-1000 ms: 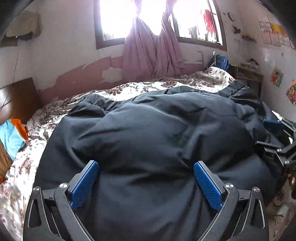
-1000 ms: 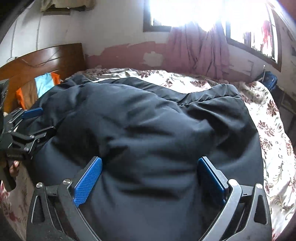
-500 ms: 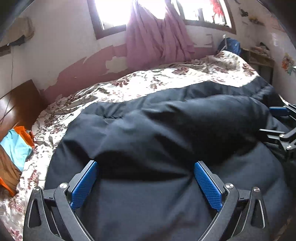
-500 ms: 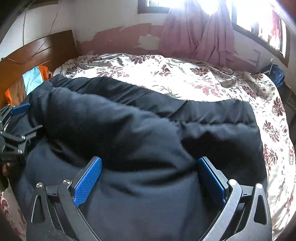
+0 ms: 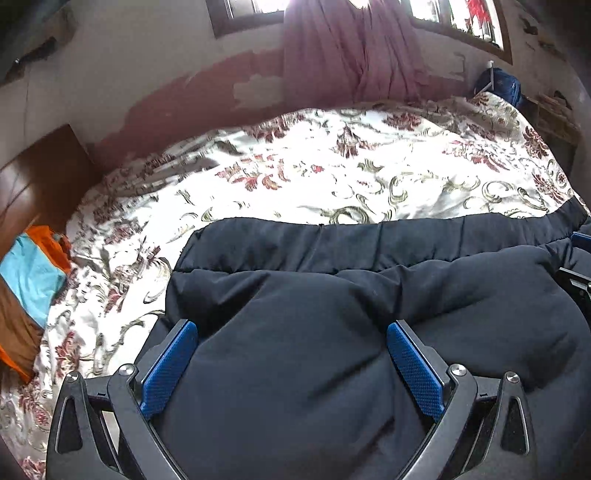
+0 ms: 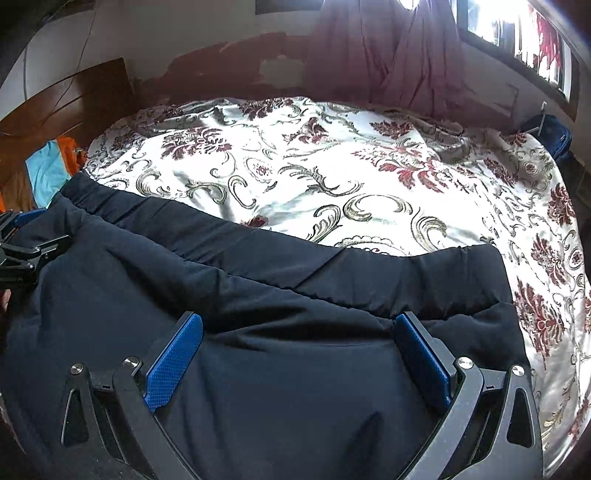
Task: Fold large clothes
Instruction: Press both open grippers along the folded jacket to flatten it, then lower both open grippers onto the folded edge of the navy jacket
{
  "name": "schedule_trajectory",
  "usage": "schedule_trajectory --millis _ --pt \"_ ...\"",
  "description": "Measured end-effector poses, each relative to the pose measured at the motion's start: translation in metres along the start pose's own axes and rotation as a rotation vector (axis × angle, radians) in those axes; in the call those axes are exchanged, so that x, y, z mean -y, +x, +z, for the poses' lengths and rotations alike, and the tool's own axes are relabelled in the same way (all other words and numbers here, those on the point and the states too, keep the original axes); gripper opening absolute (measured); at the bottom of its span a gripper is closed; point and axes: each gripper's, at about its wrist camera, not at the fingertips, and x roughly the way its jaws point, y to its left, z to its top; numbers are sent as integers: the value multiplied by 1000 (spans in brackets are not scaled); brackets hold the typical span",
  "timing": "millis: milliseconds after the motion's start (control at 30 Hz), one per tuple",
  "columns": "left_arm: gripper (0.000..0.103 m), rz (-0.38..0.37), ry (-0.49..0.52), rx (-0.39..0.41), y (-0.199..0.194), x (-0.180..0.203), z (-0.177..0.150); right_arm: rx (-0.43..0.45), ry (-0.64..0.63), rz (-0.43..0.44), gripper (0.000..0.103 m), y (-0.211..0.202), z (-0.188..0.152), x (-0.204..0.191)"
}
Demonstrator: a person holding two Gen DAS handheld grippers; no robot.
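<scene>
Now that the puffy dark coat (image 5: 295,369) has dropped lower onto the bed (image 5: 332,177), exposing more bedspread, my fingers (image 5: 413,373) on both sides stand spread over it, gripping nothing, so this fold looks laid.

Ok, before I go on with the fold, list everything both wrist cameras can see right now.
padded garment: 1, dark navy, near side of the bed, bulging between both grippers' fingers
bedspread: 1, white with red and olive floral print, covering the bed
headboard: 1, brown wood, far left
clothes pile: 1, turquoise, orange and brown, by the headboard
curtain: 1, pink, bunched under the window
window: 1, bright, far wall
bag: 1, blue, far right corner
left gripper: black with blue pads, open
right gripper: black with blue pads, open
</scene>
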Motion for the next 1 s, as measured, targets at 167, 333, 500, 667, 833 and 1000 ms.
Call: schedule_trajectory --millis 167,333,500,667,833,1000 --pt "103 -50 -25 -42 18 -6 5 -7 35 43 102 10 -4 4" --pt "103 -69 -47 -33 24 -8 2 -14 50 69 102 17 -7 6" --pt "103 -87 -75 -25 29 -11 2 -8 58 76 102 22 -9 7" --pt "103 -90 -83 -17 32 -10 1 0 64 76 102 25 -10 7" --pt "103 -115 -108 -19 38 -14 2 2 68 77 102 27 -10 7" --pt "103 -118 -114 -14 41 -14 1 7 67 74 102 28 -11 7"
